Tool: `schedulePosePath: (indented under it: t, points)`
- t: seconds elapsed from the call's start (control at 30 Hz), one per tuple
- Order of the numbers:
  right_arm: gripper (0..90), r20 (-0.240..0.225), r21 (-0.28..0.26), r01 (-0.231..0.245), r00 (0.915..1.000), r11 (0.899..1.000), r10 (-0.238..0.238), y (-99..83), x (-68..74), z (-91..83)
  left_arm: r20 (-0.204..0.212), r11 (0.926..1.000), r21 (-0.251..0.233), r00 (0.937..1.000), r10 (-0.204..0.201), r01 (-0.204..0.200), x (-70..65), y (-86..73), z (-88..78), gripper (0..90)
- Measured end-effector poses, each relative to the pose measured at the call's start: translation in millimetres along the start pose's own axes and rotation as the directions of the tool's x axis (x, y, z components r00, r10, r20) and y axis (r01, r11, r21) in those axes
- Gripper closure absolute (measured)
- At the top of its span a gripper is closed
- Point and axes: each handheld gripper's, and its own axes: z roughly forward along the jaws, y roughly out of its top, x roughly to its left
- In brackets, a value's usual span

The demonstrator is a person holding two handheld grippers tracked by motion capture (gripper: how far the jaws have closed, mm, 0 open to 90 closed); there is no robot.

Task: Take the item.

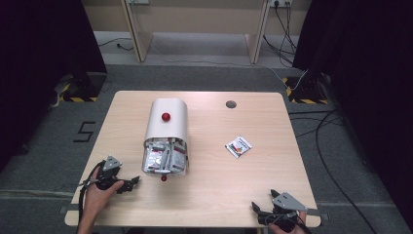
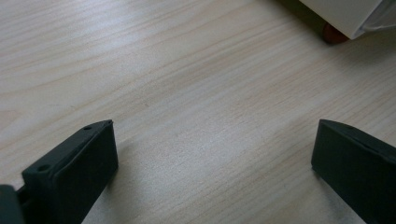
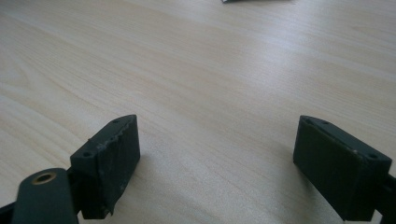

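The room came first: grey floor (image 1: 48, 141) around the table, black curtains (image 1: 39, 48) at both sides, pale wooden furniture legs (image 1: 136, 34) at the far wall, cables (image 1: 331, 146) trailing on the right, and yellow-black striped tape (image 1: 73, 99) at the stand feet.

The table (image 1: 272, 161) was light wood with a dark round hole (image 1: 231, 104) near its far edge.

The box (image 1: 166, 136) lay left of centre. It was white with a rounded far end and a red knob (image 1: 166, 116) on top; its near end was open and clear, packed with sachets (image 1: 163, 158). A second red knob (image 1: 163, 178) sat at its near edge. In the left gripper view, a corner of the box (image 2: 345, 16) and that knob (image 2: 333, 33) showed at the top right, well beyond the jaws.

One loose sachet (image 1: 238, 146) lay flat to the right of the box, apart from it and well away from both tools.

The left gripper (image 1: 130, 184) rested at the near left of the table, held in a hand (image 1: 100, 192), pointing toward the box's near end and close to it, not touching. Its jaws stood wide apart over bare wood (image 2: 196, 116).

The right gripper (image 1: 260, 207) sat at the near right edge, far from the box. Its jaws were also spread wide, with nothing between them. A sliver of the loose sachet (image 3: 257, 1) showed at the top edge of its view.
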Motion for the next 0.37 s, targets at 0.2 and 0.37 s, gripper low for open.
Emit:
schedulePosePath:
  t: [0.2, 0.37]
  points:
    - [15.3, 0.000, -0.011, 0.004, 1.0000, 1.000, -0.004, -1.0, -0.6, 0.7, 0.000, 1.0000, -0.001, 1.0000, -0.001, 0.001, -0.1, 0.0, 0.1, 0.0]
    - [15.1, 0.002, -0.042, -0.001, 1.0000, 0.999, 0.001, -4.0, 0.3, 2.4, 0.000, 1.0000, 0.000, 1.0000, 0.000, 0.000, 0.0, 0.0, 0.0, 0.0]
